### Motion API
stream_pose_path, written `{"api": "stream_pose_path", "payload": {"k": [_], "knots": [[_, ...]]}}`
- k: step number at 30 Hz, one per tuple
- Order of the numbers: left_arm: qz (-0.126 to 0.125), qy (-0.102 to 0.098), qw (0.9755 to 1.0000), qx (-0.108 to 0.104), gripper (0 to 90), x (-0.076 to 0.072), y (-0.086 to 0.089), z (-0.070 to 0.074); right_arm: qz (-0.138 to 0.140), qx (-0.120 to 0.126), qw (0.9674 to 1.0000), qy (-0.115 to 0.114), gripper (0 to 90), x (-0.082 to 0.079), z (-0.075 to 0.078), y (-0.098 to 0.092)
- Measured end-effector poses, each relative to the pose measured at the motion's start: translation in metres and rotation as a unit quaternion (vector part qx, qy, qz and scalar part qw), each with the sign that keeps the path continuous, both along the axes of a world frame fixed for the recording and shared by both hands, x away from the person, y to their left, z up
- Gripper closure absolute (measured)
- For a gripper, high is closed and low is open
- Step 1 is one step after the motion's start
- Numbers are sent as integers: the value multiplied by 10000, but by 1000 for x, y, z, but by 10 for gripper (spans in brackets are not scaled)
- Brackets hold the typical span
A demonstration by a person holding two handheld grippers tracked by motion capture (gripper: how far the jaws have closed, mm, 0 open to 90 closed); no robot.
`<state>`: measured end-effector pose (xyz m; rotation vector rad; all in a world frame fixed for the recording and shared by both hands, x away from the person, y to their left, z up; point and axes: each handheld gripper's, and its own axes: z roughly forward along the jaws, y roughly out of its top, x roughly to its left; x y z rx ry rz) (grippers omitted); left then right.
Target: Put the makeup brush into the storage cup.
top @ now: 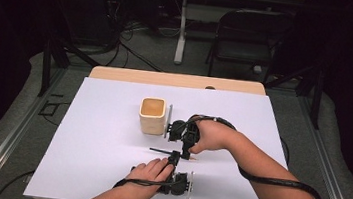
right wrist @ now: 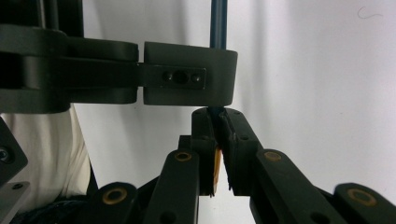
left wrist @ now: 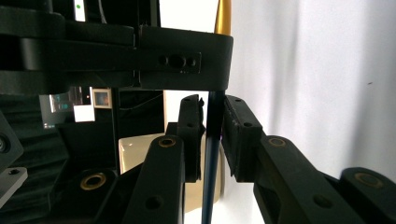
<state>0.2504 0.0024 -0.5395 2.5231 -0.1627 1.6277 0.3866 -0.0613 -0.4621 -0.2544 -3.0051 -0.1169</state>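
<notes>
held: both grippers on one pen, low over the white worktop [top: 96,171] | right gripper [top: 188,142]: jaws clamped on gold end | left gripper [top: 173,160]: jaws nearly closed around dark blue barrel [left wrist: 211,154] | done: pen [top: 161,151] lifted | left: probably uncapping, then wooden cup [top: 152,115].

The high view looked forward and down over the white worktop [top: 106,172] from above the person's side. The 2 gripper views sat close behind their own jaws, sharing a blue-and-gold pen [left wrist: 211,154].
</notes>
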Motion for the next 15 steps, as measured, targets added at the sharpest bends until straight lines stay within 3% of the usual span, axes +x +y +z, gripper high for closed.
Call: {"api": "stream_pose_path", "payload": {"k": [15], "knots": [[-54,38,9999,77,826,-2,0,-2,1,-14,10000,76,837,0,-2,1]]}}
